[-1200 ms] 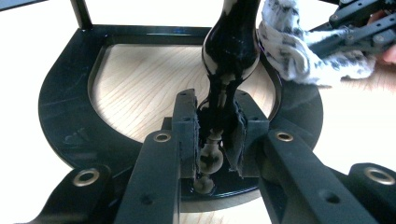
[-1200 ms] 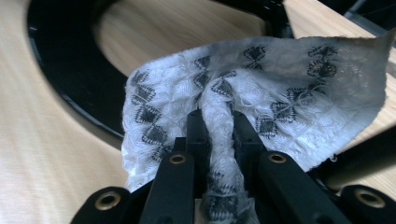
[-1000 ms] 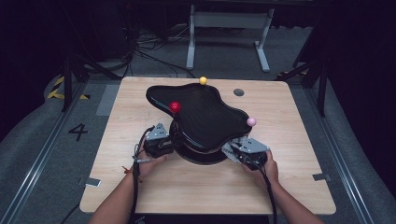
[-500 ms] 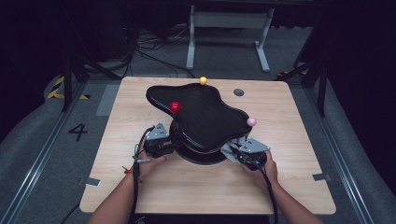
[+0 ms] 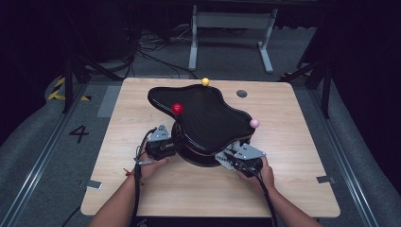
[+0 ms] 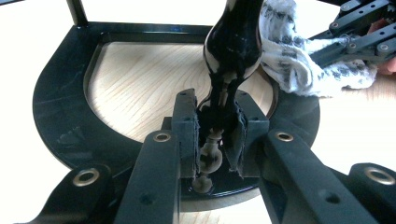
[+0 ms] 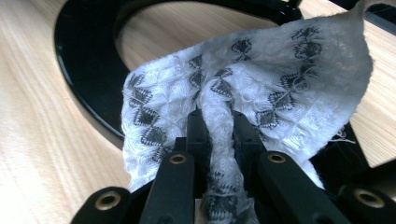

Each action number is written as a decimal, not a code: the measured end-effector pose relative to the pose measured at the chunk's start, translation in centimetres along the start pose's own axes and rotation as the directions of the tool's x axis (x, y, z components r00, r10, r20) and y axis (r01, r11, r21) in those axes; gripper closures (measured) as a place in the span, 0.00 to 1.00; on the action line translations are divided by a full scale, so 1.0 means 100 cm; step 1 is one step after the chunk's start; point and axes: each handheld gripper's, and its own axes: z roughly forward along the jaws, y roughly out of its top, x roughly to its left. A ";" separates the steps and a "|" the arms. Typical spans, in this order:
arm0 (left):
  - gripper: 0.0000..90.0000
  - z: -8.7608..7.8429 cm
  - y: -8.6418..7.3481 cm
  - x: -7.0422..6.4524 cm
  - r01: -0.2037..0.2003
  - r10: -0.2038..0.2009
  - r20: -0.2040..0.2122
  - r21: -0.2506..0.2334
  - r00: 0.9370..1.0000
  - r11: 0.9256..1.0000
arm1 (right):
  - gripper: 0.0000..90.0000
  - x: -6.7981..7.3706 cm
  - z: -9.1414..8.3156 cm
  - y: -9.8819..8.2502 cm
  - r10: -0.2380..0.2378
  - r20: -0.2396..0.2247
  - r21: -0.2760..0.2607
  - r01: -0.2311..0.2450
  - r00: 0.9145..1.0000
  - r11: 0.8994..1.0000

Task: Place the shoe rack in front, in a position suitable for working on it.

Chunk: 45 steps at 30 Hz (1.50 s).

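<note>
Against the frame of a second ago little differs: the right gripper (image 5: 226, 159) sits slightly nearer the stand's foot, at about 5 o'clock of it, while the left gripper (image 5: 169, 145) keeps its place at 8 o'clock, and the balls lie as before.

The glossy black wavy-edged tray on its black stand (image 5: 203, 111) stands near the middle of the light wooden table (image 5: 293, 142). Its long axis runs from about 10 o'clock, the far left lobe, to 4 o'clock, the near right lobe, and the top tilts, with the far left end higher.

The left gripper's jaws are clamped on the shiny black curved upright of the stand (image 6: 231, 51), low down where it meets the black ring-shaped base (image 6: 60, 107). The right gripper's jaws pinch a fold of the white woven cloth with black diamond patterns (image 7: 261, 79), which lies against the base ring at its near right side; in the left gripper view the same cloth (image 6: 289, 60) shows at 2 o'clock of the upright.

Count: one tray, one cloth, two grippers, three small balls. The red ball (image 5: 177, 108) rests on the tray's left part, the yellow ball (image 5: 205, 81) at its far edge at 12 o'clock, the pink ball (image 5: 254, 123) at its right edge at 3 o'clock.
</note>
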 end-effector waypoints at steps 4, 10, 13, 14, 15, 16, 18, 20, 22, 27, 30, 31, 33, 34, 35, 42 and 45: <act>0.83 0.000 0.000 0.000 0.005 -0.005 0.001 -0.002 1.000 1.000 | 0.90 0.007 0.001 0.002 -0.011 -0.006 -0.004 0.011 1.000 1.000; 0.83 0.000 0.000 0.000 0.004 -0.004 -0.001 0.001 1.000 1.000 | 0.90 0.016 0.004 0.007 -0.025 -0.022 -0.009 0.025 0.999 1.000; 0.83 0.000 0.000 0.000 0.004 -0.004 -0.002 0.002 1.000 1.000 | 0.90 0.022 0.007 0.010 -0.025 -0.036 -0.012 0.024 0.999 1.000; 0.83 0.000 0.000 0.000 0.004 -0.004 -0.002 0.002 1.000 1.000 | 0.90 0.023 0.008 0.011 -0.028 -0.040 -0.014 0.027 0.999 1.000; 0.83 0.000 0.000 0.000 -0.002 0.002 -0.003 0.003 1.000 1.000 | 0.90 0.025 0.009 0.012 -0.031 -0.041 -0.016 0.030 0.999 0.999; 0.83 0.000 0.000 0.000 -0.005 0.005 -0.003 0.004 1.000 1.000 | 0.90 0.028 0.010 0.014 -0.034 -0.045 -0.015 0.034 0.998 0.999; 0.83 0.000 0.000 0.000 -0.006 0.006 -0.004 0.004 1.000 1.000 | 0.90 0.031 0.012 0.016 -0.037 -0.053 -0.017 0.036 0.998 0.999; 0.83 0.001 0.000 0.000 -0.006 0.006 -0.002 0.003 1.000 1.000 | 0.90 0.036 0.014 0.018 -0.044 -0.059 -0.022 0.043 0.997 0.999; 0.83 0.001 0.000 0.000 -0.006 0.006 -0.003 0.003 1.000 1.000 | 0.90 0.040 0.017 0.021 -0.055 -0.061 -0.024 0.054 0.997 0.998; 0.83 0.001 0.000 0.000 -0.013 0.013 -0.006 0.006 1.000 1.000 | 0.90 0.045 0.020 0.024 -0.073 -0.063 -0.032 0.071 0.995 0.997; 0.83 0.001 0.000 -0.001 -0.016 0.017 -0.011 0.015 1.000 1.000 | 0.90 0.045 0.021 0.024 -0.077 -0.065 -0.033 0.075 0.995 0.997; 0.83 0.001 0.000 -0.002 -0.006 0.007 -0.007 0.013 1.000 1.000 | 0.90 0.044 0.020 0.024 -0.073 -0.070 -0.032 0.071 0.995 0.997; 0.83 0.002 0.000 -0.003 -0.008 0.009 -0.003 0.010 1.000 1.000 | 0.90 0.042 0.020 0.023 -0.072 -0.070 -0.031 0.070 0.995 0.997; 0.83 0.003 -0.001 -0.003 -0.009 0.009 -0.001 0.010 1.000 1.000 | 0.90 0.041 0.019 0.023 -0.067 -0.075 -0.031 0.064 0.995 0.997; 0.83 0.003 -0.001 -0.002 -0.015 0.015 0.002 0.010 1.000 1.000 | 0.90 0.040 0.019 0.023 -0.067 -0.073 -0.031 0.065 0.995 0.997; 0.83 0.005 0.000 -0.003 -0.034 0.034 -0.003 0.025 0.999 0.999 | 0.90 0.029 0.016 0.018 -0.055 -0.063 -0.019 0.053 0.997 0.998; 0.83 0.006 0.000 -0.003 -0.054 0.054 -0.014 0.043 0.998 0.998 | 0.90 0.024 0.013 0.016 -0.066 -0.039 -0.012 0.065 0.997 0.998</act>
